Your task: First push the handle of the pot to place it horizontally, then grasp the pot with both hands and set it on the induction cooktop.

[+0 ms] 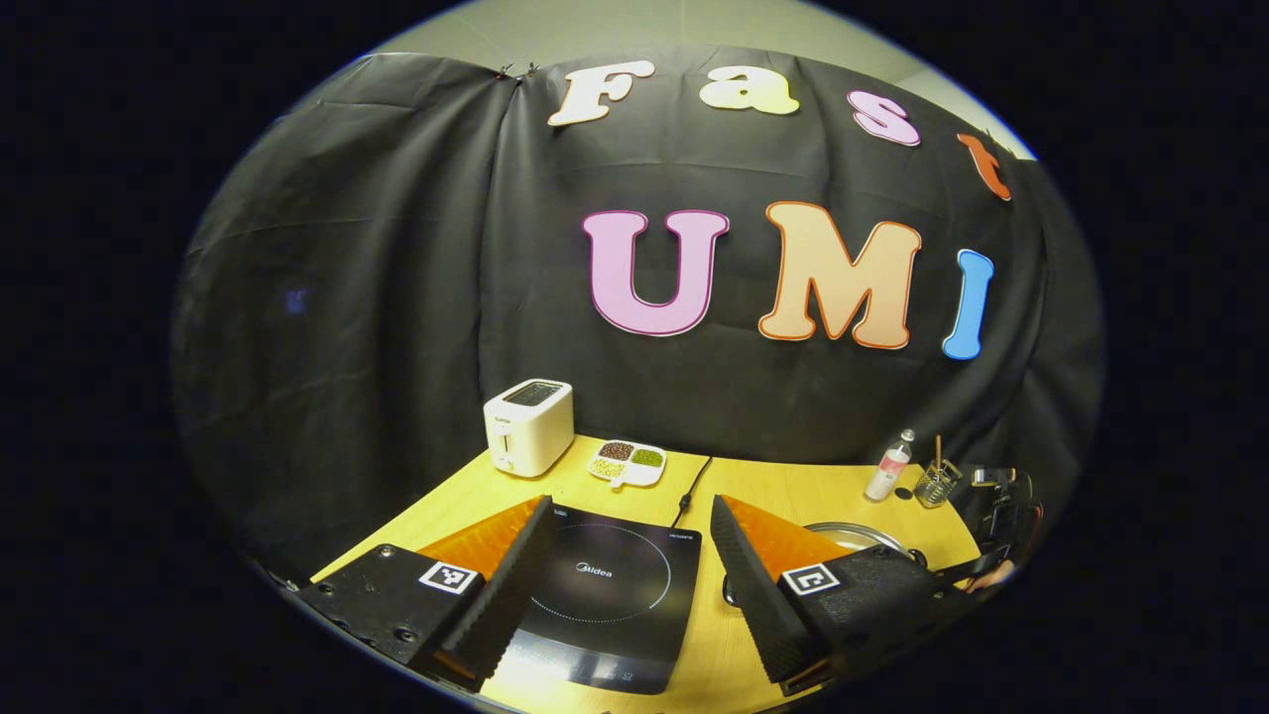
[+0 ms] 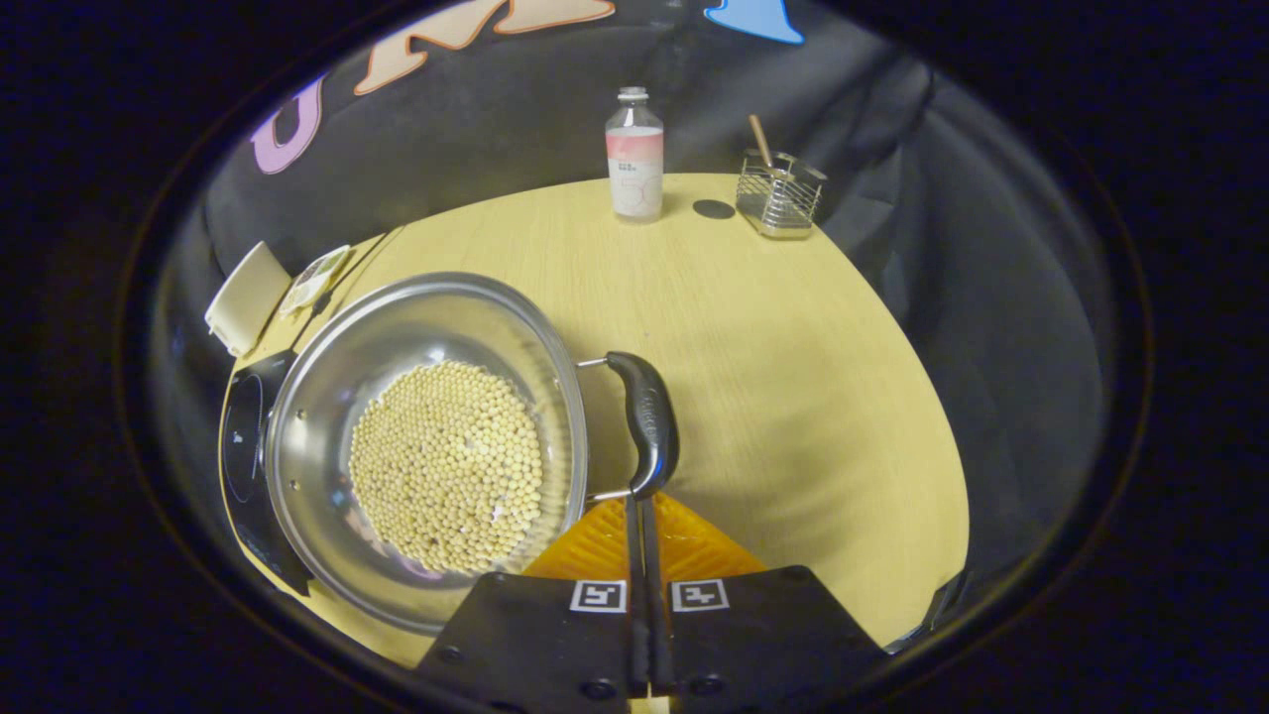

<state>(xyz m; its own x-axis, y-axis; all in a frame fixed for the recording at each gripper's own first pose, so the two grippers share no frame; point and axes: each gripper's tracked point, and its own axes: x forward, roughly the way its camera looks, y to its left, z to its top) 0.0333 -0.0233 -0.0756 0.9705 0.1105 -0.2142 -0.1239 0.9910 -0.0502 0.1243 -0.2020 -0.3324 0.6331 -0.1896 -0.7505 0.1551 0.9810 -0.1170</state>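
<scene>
Right tongs (image 2: 640, 506) closed, tips at near end of pot handle (image 2: 646, 421); handle runs straight ahead of them. Pot (image 2: 397, 337) left of them on table (image 2: 793, 397). Left tongs (image 1: 630, 555) wide above cooktop (image 1: 620, 595).

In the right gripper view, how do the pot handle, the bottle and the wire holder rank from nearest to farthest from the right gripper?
1. Pot handle: right at the tips of the right gripper.
2. Bottle and wire holder: both at the table's far edge, the holder right of the bottle; too close to call.
</scene>
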